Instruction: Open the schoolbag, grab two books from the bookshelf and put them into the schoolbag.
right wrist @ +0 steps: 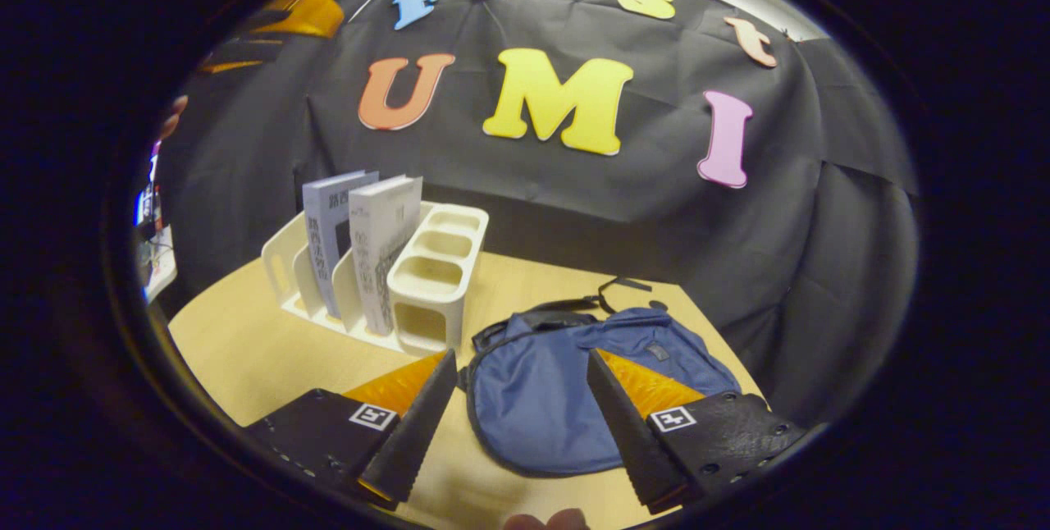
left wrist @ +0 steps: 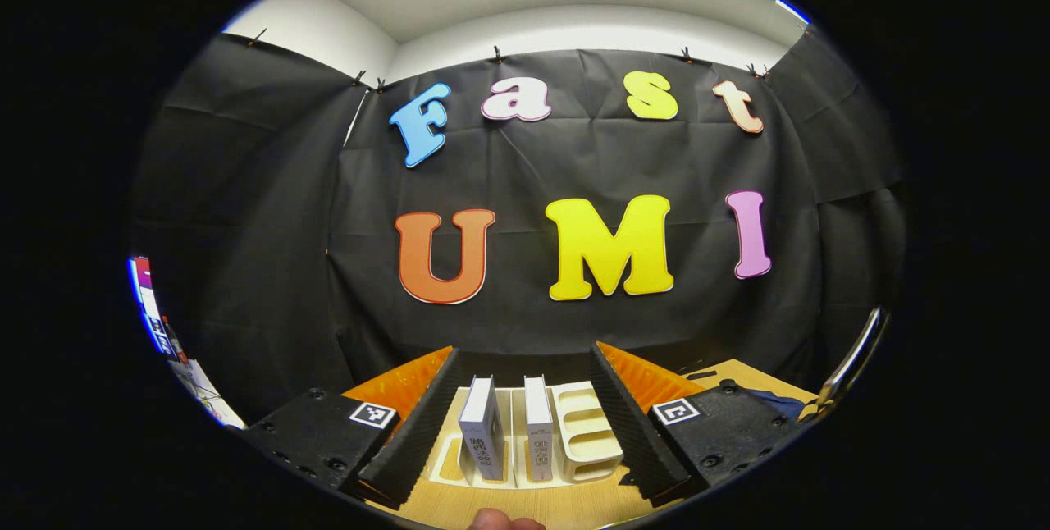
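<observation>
In the left gripper view, my left gripper is open above the table, its fingers framing a white bookshelf rack with two upright white books. In the right gripper view, my right gripper is open just above a blue schoolbag lying flat on the wooden table. The same rack stands to the bag's left with the two books upright in its slots. The bag's flap looks closed, and a dark strap trails behind it.
A metal bar rises at the right edge of the left gripper view, beside a bit of blue bag. The other gripper's orange body hangs high at the upper left of the right gripper view. The black cloth wall closes the table's back.
</observation>
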`<state>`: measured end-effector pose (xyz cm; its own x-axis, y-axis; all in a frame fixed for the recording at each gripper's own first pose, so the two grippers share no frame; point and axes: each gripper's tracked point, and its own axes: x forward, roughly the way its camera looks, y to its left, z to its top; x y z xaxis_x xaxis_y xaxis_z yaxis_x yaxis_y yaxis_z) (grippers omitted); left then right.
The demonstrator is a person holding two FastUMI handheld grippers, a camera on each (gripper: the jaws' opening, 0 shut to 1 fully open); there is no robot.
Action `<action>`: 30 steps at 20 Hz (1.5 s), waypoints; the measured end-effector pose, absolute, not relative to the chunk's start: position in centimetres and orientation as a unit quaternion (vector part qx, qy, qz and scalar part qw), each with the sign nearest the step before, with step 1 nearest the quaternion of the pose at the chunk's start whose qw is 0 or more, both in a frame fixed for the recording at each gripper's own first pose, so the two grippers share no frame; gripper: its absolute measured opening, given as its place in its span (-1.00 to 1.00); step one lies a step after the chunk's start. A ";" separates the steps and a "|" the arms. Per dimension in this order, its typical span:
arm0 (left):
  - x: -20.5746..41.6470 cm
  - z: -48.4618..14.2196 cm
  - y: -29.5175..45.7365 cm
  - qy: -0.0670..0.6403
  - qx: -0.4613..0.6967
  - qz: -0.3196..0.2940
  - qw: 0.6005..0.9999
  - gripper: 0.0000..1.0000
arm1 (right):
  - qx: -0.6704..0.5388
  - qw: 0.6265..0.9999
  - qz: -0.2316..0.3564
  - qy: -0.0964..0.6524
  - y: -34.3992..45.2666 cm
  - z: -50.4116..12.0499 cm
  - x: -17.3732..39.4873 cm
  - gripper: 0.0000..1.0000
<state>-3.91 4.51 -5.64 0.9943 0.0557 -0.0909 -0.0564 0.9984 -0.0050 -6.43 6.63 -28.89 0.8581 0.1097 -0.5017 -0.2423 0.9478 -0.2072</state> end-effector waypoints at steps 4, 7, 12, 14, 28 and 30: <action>-4.6 -6.4 5.2 0.055 -0.001 0.040 0.998 0.94 | -0.152 0.935 0.100 0.304 7.0 -35.1 -6.7 0.93; -5.2 -7.0 6.0 0.066 0.003 0.051 0.997 0.94 | -0.168 0.922 0.102 0.334 6.8 -38.7 -7.2 0.93; -5.8 -7.7 7.4 0.081 0.012 0.071 0.994 0.94 | -0.184 0.914 0.103 0.346 6.7 -42.3 -6.8 0.92; -6.0 -7.8 7.6 0.085 0.017 0.076 0.993 0.95 | -0.183 0.916 0.096 0.345 6.7 -43.1 -6.2 0.92; -5.8 -7.6 7.5 0.092 0.017 0.082 0.992 0.95 | -0.172 0.929 0.043 0.326 4.6 -44.5 -1.1 0.96; -5.8 -7.6 7.4 0.091 0.018 0.082 0.992 0.94 | -0.168 0.925 0.060 0.337 5.4 -44.5 -1.0 0.69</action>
<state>-5.81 7.45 -7.58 0.9698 0.1662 -0.1784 -0.1596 0.9859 0.0507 -1.02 5.35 -44.53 0.7660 -0.0014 -0.6428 -0.2243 0.9366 -0.2693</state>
